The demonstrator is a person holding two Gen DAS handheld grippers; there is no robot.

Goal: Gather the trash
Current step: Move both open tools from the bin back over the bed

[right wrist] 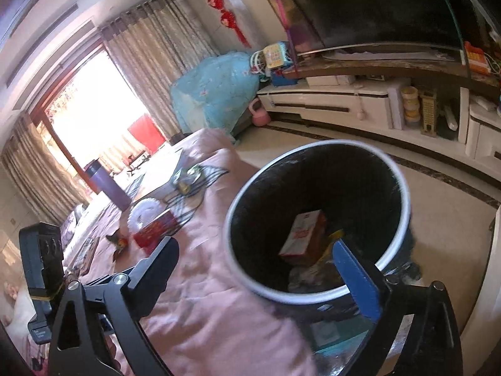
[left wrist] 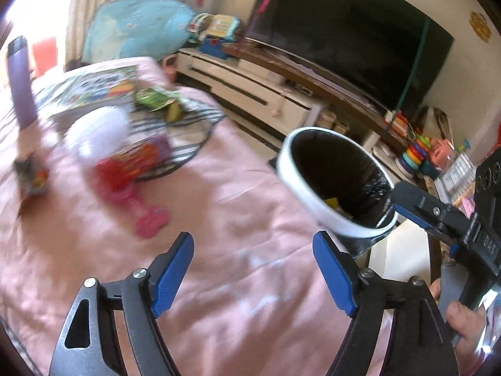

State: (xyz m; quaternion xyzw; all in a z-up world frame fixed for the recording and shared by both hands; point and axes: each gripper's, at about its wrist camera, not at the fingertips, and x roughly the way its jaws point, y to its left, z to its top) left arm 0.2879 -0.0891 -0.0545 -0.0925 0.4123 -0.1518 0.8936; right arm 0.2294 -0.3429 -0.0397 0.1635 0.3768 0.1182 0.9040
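A white-rimmed trash bin (right wrist: 404, 188) with a black liner stands beside the pink bed; it also shows in the left wrist view (left wrist: 300, 181). A red-and-white carton (right wrist: 302, 236) and other scraps lie inside it. My right gripper (right wrist: 260, 266) is open and empty, over the bin's near rim; it appears from the side in the left wrist view (left wrist: 407, 197). My left gripper (left wrist: 253, 269) is open and empty above the pink bedspread (left wrist: 219, 282). Blurred red wrappers (left wrist: 125, 169), a green packet (left wrist: 153, 98) and a small wrapper (left wrist: 33, 178) lie further up the bed.
A purple bottle (left wrist: 20, 81) stands at the bed's far left. A white round object (left wrist: 100, 131) and a wire tray (left wrist: 188, 134) lie among the wrappers. A TV (left wrist: 344, 31) on a low white cabinet (left wrist: 250, 91) runs along the right, with toys (left wrist: 416, 153).
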